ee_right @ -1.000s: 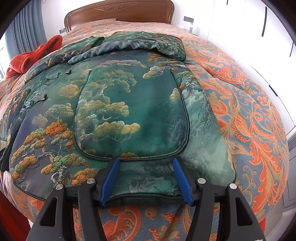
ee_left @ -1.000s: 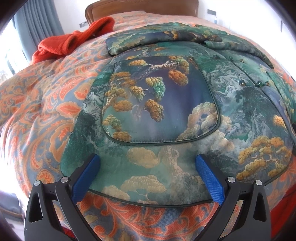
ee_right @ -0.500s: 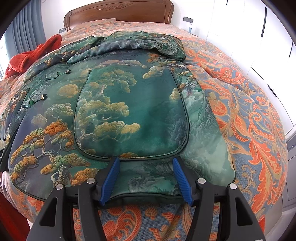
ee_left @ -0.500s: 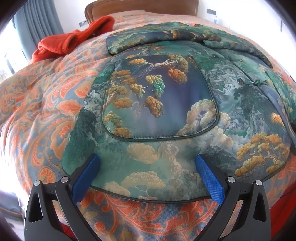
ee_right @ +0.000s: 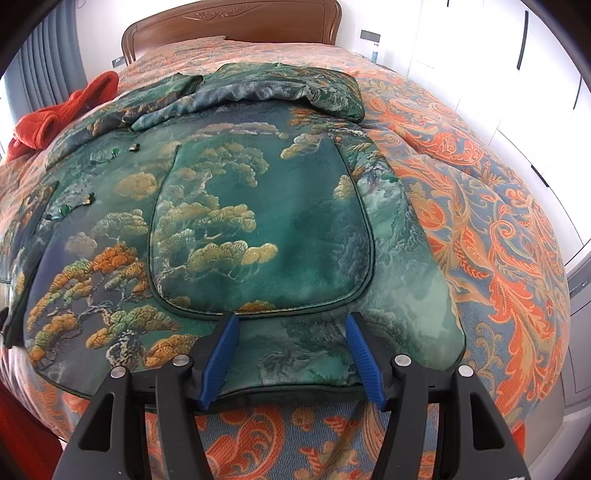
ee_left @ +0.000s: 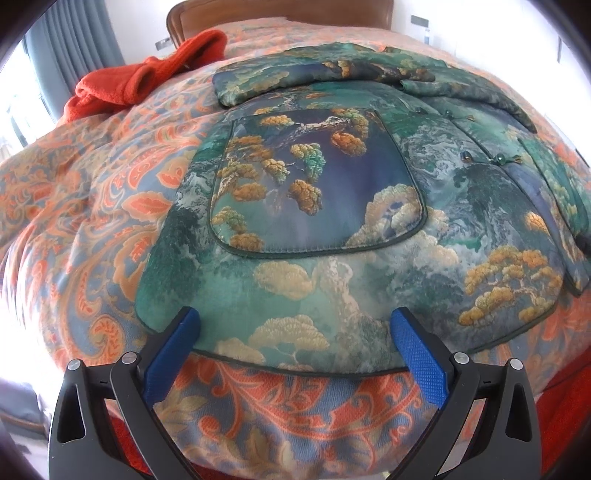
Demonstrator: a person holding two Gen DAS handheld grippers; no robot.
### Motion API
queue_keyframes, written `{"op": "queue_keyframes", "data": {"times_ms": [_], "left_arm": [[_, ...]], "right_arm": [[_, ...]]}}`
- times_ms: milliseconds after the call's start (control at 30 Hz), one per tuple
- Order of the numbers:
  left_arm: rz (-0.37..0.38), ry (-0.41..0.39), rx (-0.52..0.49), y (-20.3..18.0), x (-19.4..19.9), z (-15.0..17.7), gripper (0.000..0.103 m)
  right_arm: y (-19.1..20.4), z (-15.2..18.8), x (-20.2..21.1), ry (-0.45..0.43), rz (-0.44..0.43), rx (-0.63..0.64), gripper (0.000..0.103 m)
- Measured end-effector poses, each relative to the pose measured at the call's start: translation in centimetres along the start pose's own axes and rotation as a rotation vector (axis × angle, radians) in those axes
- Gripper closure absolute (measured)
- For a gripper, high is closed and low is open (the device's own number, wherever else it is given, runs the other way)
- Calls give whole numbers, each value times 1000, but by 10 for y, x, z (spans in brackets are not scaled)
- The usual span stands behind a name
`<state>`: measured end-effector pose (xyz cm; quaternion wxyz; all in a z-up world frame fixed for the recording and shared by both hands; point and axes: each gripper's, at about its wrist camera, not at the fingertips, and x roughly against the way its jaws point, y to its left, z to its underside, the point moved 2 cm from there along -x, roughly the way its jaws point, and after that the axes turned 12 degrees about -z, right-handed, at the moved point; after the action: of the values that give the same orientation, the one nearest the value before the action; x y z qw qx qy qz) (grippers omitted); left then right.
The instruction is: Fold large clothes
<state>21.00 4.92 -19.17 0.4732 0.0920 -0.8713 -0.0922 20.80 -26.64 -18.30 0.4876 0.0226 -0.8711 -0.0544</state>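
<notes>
A large green and blue jacket with a pine-tree print lies spread flat on the bed, front up, sleeves folded across its top; it shows in the left wrist view (ee_left: 332, 288) and the right wrist view (ee_right: 266, 236). My left gripper (ee_left: 293, 325) is open, its blue fingers straddling the jacket's near hem on the left side, below a rounded patch pocket (ee_left: 314, 192). My right gripper (ee_right: 291, 325) is open over the near hem on the right side, just below the other pocket (ee_right: 266, 236). Neither holds anything.
The bed has an orange and blue paisley cover (ee_left: 92, 236) (ee_right: 498, 206) and a wooden headboard (ee_right: 229, 22). A red garment (ee_left: 147, 81) lies at the far left near the curtains. White wardrobe doors (ee_right: 517, 55) stand to the right.
The left gripper has drawn back slightly, so more bed cover shows below the hem. The right gripper has barely moved. Both stay open.
</notes>
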Motion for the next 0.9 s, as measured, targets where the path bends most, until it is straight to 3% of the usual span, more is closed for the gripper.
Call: {"op": "queue_keyframes", "data": {"times_ms": [167,267,433,567,733,900], "left_arm": [[13,-5,-16,8,13,4,1],[52,-38,23,34,28,4,1],[143,-25,246,118,31,16,1],[282,52,374,153,12,18,1],[361,92,283,125,-22,17,1],[294,88,130,85,-46,16,1]], "right_arm": [[-6,-1,22,-32,-39,-29,41],[-14,-5,38,-59,-41,-49,41],[-47,-28,74,-157,-60,-93,41],[-92,-38,78,-136,-75,-183,41],[-126,-34,64,-85,-161,-223,41],[-132,-31,33,19,-301,-220,41]]}}
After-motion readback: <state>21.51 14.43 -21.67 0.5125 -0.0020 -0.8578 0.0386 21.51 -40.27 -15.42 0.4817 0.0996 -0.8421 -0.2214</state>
